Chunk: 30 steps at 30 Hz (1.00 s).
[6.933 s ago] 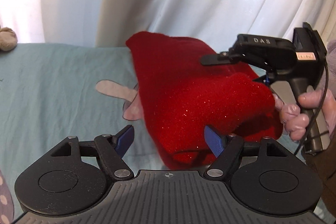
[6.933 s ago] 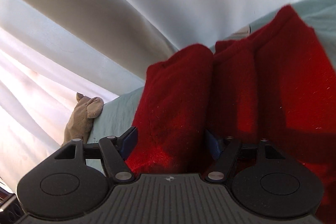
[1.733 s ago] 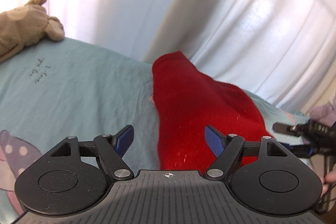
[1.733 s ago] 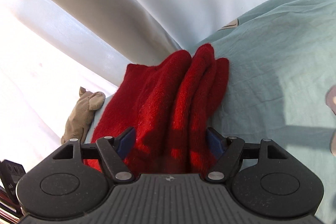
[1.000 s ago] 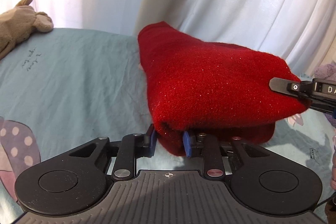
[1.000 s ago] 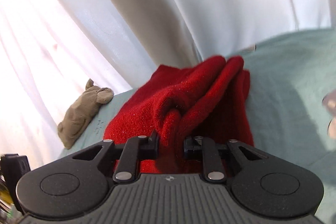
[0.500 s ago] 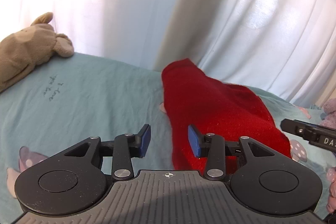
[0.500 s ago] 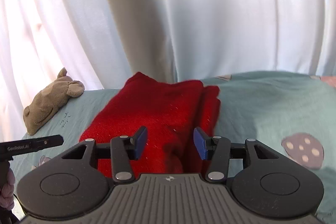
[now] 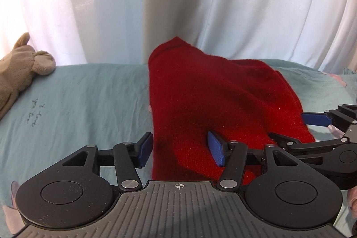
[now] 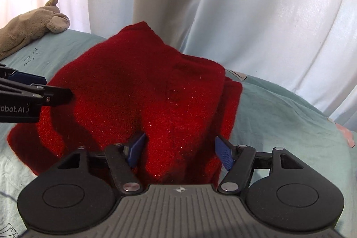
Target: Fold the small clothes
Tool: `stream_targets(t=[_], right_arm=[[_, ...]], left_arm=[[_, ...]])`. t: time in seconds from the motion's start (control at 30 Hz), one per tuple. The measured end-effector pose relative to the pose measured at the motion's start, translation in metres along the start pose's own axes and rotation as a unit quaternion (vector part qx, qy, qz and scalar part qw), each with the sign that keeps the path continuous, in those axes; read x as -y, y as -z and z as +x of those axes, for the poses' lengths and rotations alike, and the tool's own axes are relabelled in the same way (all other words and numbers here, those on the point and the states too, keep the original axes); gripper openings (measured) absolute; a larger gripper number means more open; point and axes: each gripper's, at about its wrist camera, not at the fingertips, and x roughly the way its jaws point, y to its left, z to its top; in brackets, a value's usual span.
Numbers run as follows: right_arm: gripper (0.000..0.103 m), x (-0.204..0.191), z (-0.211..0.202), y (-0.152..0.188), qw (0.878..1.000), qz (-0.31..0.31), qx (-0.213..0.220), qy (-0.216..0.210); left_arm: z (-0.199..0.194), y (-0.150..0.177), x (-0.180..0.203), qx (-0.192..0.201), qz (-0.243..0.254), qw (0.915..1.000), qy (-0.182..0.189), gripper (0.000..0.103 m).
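Note:
A folded red knit garment [image 9: 214, 99] lies on the pale teal bedsheet [image 9: 84, 99]. It also shows in the right wrist view [image 10: 142, 90], folded into a thick stack with its layered edge on the right. My left gripper [image 9: 180, 152] is open at the garment's near left edge, holding nothing. My right gripper [image 10: 181, 153] is open over the garment's near right part, holding nothing. The right gripper shows at the right of the left wrist view [image 9: 316, 124]. The left gripper shows at the left of the right wrist view [image 10: 38, 90].
A beige plush toy [image 9: 20, 68] lies at the far left of the bed, also in the right wrist view [image 10: 29, 23]. White curtains [image 9: 178, 3] hang close behind the bed. The sheet has printed writing [image 9: 35, 115] and cartoon patches.
Both grippers were shut on the garment's near edge a second ago and have since let go. Their jaws have opened wider since half a second ago. The garment now rests flat.

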Motion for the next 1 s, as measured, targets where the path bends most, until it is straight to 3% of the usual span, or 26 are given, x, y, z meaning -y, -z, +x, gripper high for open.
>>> stream_targets(t=[0.3,0.4,0.5,0.57,0.63,0.7,0.9,1.0], right_arm=[[0.071,-0.004,0.001,0.002,1.0,-0.012,0.01,0.008],[0.071,-0.004,-0.02,-0.005,0.999,-0.011,0.03,0.002],[0.071,-0.002,-0.044,-0.018,0.997,0.008,0.075,-0.008],[0.07,-0.009,-0.046,-0.03,0.996,0.0,0.083,-0.012],[0.065,-0.02,-0.037,-0.042,0.996,-0.024,0.08,-0.009],[0.05,-0.027,-0.022,-0.052,0.997,-0.034,0.067,-0.013],[0.047,-0.037,0.021,-0.051,0.998,-0.052,0.018,-0.015],[0.047,-0.038,0.034,-0.038,0.997,-0.072,0.023,0.007]], left_arm=[[-0.002,0.005,0.002,0.012,-0.003,0.9999,-0.004,0.064],[-0.02,-0.004,-0.013,0.027,-0.033,0.9991,-0.002,0.064],[-0.026,-0.018,-0.024,0.05,-0.04,0.9973,-0.035,0.066],[-0.013,-0.026,-0.026,0.033,-0.025,0.9978,-0.053,0.068],[0.005,-0.029,-0.028,0.004,-0.026,0.9984,-0.051,0.068],[0.014,-0.029,-0.028,0.005,-0.037,0.9976,-0.058,0.069],[0.029,-0.017,-0.009,0.017,0.022,0.996,-0.085,0.068],[0.031,-0.013,-0.005,0.032,0.021,0.9958,-0.083,0.067]])
